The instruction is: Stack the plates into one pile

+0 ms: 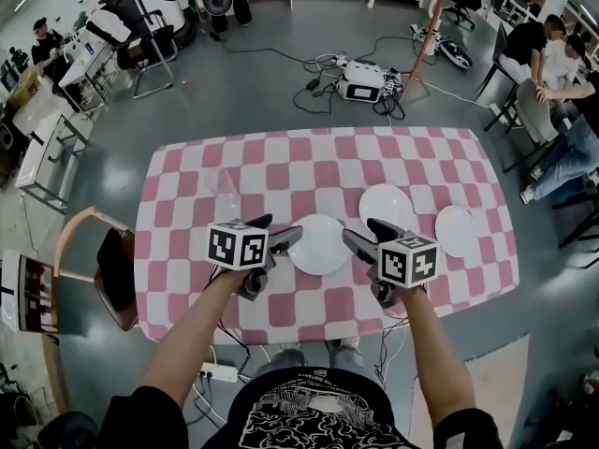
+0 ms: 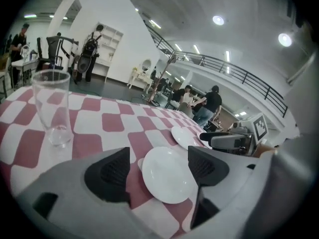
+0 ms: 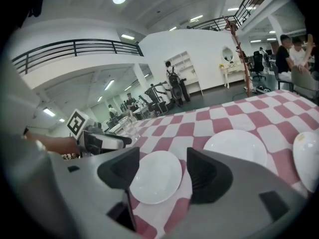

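Three white plates lie on the pink-and-white checked table [image 1: 187,213]: a near one [image 1: 319,244], a middle one [image 1: 387,206] and a right one [image 1: 458,230]. My left gripper [image 1: 274,231] hovers just left of the near plate, jaws open and empty. My right gripper [image 1: 367,234] hovers just right of it, also open and empty. In the left gripper view the near plate [image 2: 167,174] shows beyond the open left gripper [image 2: 157,171], with the middle plate [image 2: 184,136] behind. In the right gripper view the near plate [image 3: 155,177] lies past the right gripper [image 3: 162,176]; the middle plate [image 3: 235,146] and right plate [image 3: 308,158] lie to the right.
A tall clear glass [image 1: 225,190] stands on the table's left half, also the glass [image 2: 52,106] in the left gripper view. A wooden chair [image 1: 112,269] stands at the table's left edge. Cables and a power box [image 1: 365,80] lie on the floor beyond; people sit at the far right [image 1: 552,64].
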